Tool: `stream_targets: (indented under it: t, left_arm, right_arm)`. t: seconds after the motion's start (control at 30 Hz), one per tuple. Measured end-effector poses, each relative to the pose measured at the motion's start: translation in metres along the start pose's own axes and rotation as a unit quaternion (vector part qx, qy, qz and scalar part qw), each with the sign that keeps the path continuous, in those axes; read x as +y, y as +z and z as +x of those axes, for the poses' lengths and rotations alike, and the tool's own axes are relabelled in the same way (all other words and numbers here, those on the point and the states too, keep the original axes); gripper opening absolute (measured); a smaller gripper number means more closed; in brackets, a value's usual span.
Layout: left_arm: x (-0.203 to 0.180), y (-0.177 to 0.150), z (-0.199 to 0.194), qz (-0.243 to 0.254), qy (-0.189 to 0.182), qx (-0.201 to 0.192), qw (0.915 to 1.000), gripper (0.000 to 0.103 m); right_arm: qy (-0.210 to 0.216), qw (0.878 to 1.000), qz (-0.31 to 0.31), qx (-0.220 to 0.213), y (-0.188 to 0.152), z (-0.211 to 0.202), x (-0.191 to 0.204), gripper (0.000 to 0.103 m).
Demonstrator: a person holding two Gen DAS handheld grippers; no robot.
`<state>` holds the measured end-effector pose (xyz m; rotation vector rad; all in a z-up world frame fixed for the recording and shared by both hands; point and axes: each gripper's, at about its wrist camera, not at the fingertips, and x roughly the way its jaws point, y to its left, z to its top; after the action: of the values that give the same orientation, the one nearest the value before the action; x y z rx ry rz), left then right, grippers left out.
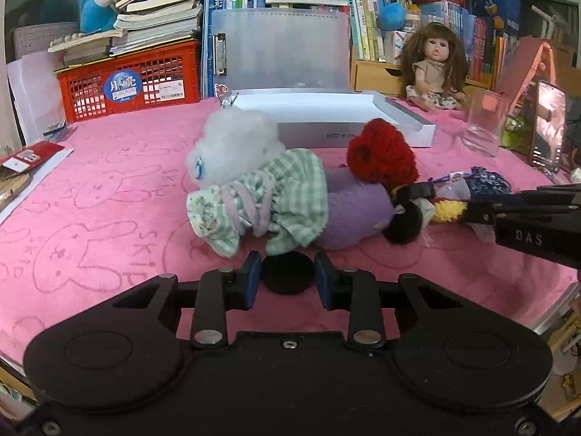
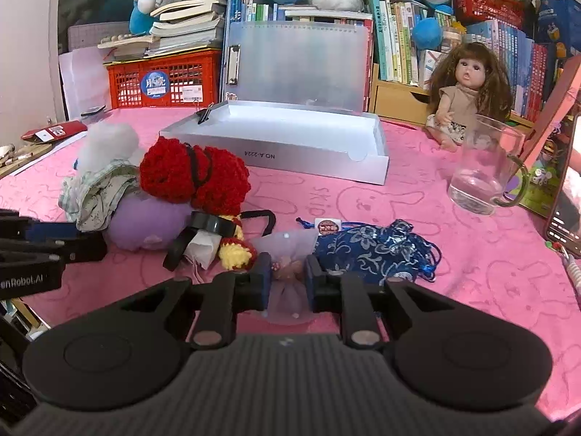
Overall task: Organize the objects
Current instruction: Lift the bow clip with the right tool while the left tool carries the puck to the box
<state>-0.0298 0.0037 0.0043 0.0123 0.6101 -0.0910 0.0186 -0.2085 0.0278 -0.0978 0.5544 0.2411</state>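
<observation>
Fingers (image 2: 267,283) of the right gripper (image 2: 287,281) clamp a sheer pink pouch (image 2: 287,287) at lower centre; the left gripper (image 1: 287,278) pinches a black disc (image 1: 287,273) low in its view. Ahead, up-frame from both, the open white box (image 2: 308,152) lies broadside across the bench (image 2: 472,290), nearer the right hand, I'd judge.

pink rabbit-print table, crowded

a pink cloth (image 2: 454,265) stamped with rabbit outlines covers the table. on it lie an open white tray box (image 2: 290,145), a clear glass mug (image 2: 479,178), a seated doll (image 2: 464,98) at the back, and a red crate (image 2: 163,80) stacked with books. nearer, a heap of soft toys: a white plush in green gingham (image 1: 254,189), a purple plush (image 2: 145,221) and a red knitted piece (image 2: 192,174). a blue patterned pouch (image 2: 377,250) lies just beside a sheer pink pouch (image 2: 290,283).
</observation>
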Motion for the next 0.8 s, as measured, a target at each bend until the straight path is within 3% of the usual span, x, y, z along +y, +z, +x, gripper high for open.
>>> stream_targets:
  t: [0.33, 0.8]
  left_arm:
    - [-0.015, -0.002, -0.029, 0.008, -0.021, -0.021, 0.9995, 0.03]
    - [-0.018, 0.031, -0.036, 0.018, -0.043, -0.054, 0.9975, 0.03]
  right_arm:
    - [-0.01, 1.0, 0.008, -0.022, 0.005, -0.017, -0.005, 0.023]
    - [-0.018, 0.998, 0.019, -0.049, 0.014, -0.026, -0.01, 0.023]
